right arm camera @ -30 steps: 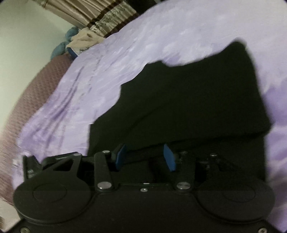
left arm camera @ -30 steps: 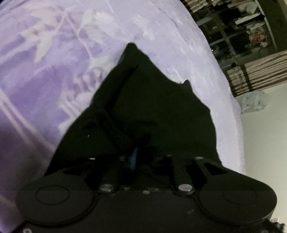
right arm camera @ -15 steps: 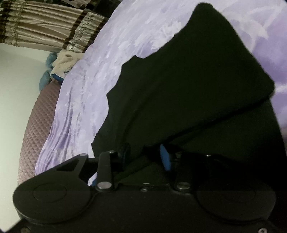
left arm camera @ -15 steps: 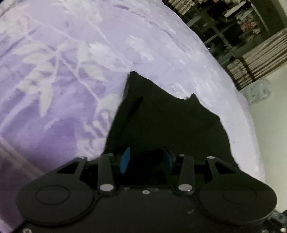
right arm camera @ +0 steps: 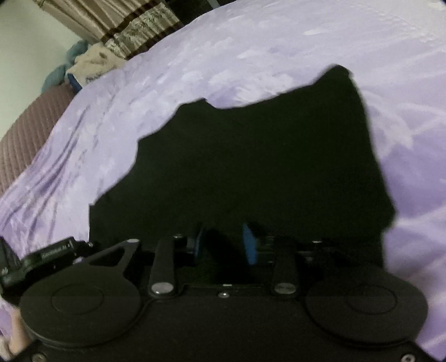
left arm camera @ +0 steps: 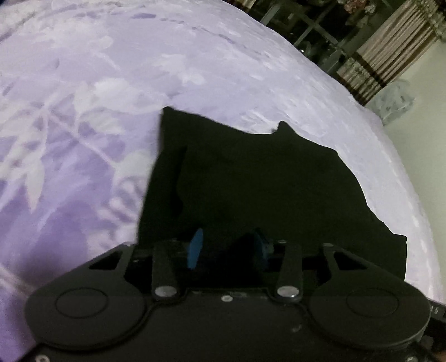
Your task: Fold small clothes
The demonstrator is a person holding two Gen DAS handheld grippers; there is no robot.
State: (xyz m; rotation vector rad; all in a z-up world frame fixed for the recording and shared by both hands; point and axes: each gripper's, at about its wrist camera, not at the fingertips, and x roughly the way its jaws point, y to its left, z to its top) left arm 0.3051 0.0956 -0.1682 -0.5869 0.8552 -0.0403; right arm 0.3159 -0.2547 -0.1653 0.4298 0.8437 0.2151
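Note:
A black garment (left arm camera: 251,181) lies flat on the purple floral bedspread (left arm camera: 97,97), one layer folded over another. It also fills the middle of the right wrist view (right arm camera: 251,156). My left gripper (left arm camera: 227,247) is open, its blue pads apart over the garment's near edge. My right gripper (right arm camera: 224,246) is open too, its blue pads apart over the near edge on its side. I see no cloth pinched between either pair of pads.
The bedspread (right arm camera: 306,41) surrounds the garment. Striped curtains (left arm camera: 390,55) and dark shelving (left arm camera: 306,25) stand past the bed. A quilted mauve bed edge (right arm camera: 25,139) and a pile of cloth (right arm camera: 89,64) lie at the left.
The left gripper opened and let go of the garment, which settled flat. The right gripper, which lifted and tilted half a second ago, came back level. Both now sit over the near edge.

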